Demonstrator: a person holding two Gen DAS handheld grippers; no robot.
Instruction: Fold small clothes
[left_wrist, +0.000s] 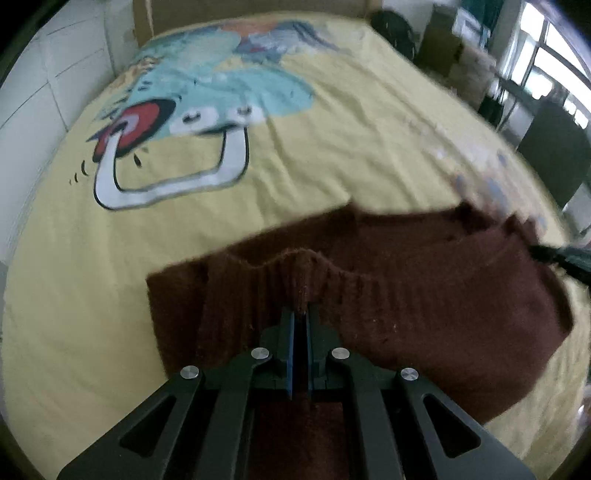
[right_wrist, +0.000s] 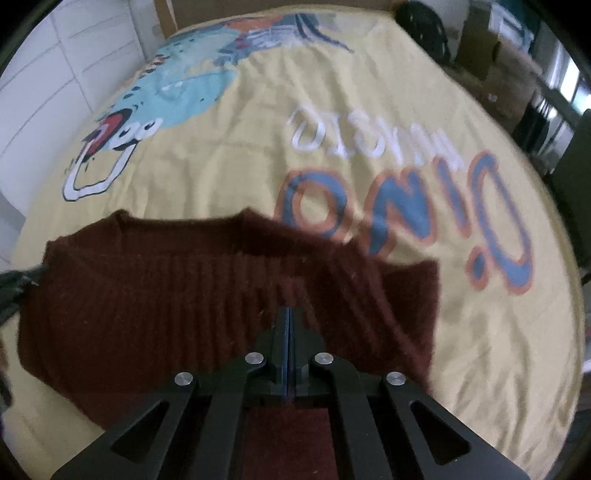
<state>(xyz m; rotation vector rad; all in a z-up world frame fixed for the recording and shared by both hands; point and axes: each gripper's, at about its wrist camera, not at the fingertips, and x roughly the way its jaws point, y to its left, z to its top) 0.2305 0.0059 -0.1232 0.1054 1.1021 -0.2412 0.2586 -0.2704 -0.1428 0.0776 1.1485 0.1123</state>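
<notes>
A dark brown knitted sweater (left_wrist: 424, 295) lies on a yellow bed cover (left_wrist: 295, 177) with a cartoon print. My left gripper (left_wrist: 301, 314) is shut on the sweater's ribbed edge, which bunches up into a small peak at the fingertips. In the right wrist view the same sweater (right_wrist: 147, 306) spreads below and to the left, and my right gripper (right_wrist: 289, 312) is shut on its ribbed hem. The other gripper's dark tip (left_wrist: 561, 254) shows at the right edge of the left wrist view, at the sweater's far corner. Both views are blurred by motion.
The yellow bed cover (right_wrist: 369, 110) carries blue and orange lettering (right_wrist: 424, 206) to the right of the sweater. White cabinet fronts (left_wrist: 55, 74) run along the left of the bed. Dark furniture and boxes (left_wrist: 443, 40) stand beyond the far right corner, near a window.
</notes>
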